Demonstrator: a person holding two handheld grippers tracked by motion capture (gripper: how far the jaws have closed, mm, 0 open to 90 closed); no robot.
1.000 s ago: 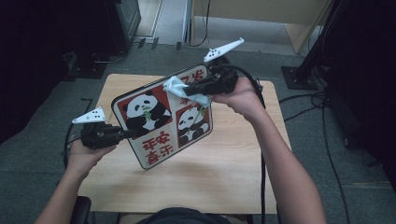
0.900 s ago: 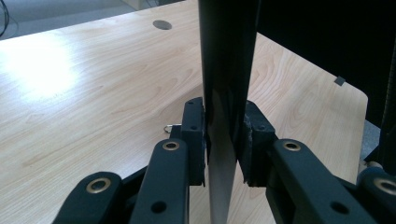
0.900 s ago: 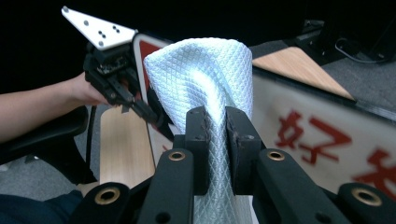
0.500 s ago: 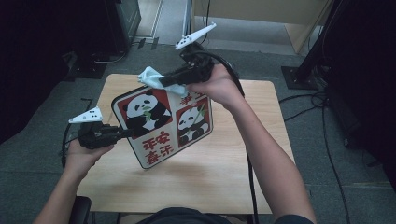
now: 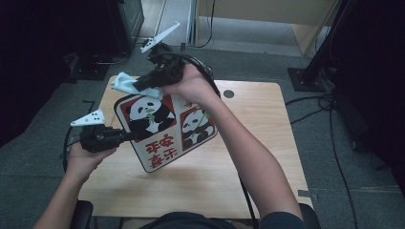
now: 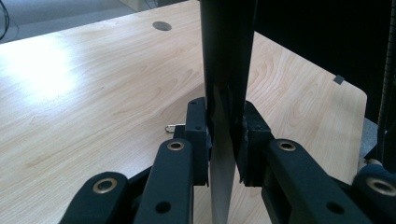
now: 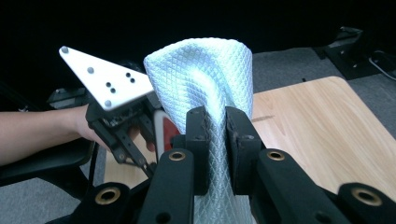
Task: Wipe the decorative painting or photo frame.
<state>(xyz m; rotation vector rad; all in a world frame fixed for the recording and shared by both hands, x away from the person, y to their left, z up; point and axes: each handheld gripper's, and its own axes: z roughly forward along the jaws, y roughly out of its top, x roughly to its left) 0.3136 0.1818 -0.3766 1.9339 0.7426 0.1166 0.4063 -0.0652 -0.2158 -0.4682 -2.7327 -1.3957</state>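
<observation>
Panda board (image 5: 165, 129), flat rounded-square panel printed with two pandas on red squares and red characters: held tilted above the light wooden table (image 5: 248, 167), left of centre. My left gripper (image 6: 223, 140) clamps its left edge. Pale blue waffle-weave cloth (image 7: 210, 79): pinched in my right gripper (image 7: 215, 140), at the board's far left corner.

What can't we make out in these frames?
- Panda board, high view: its far top edge is hidden by the right tool and hand; whether the cloth touches the board cannot be told.
- Left gripper view: the board is edge-on in the left tool, so its printed face is unreadable.
- Right gripper view: the cloth hides most of the board.
</observation>
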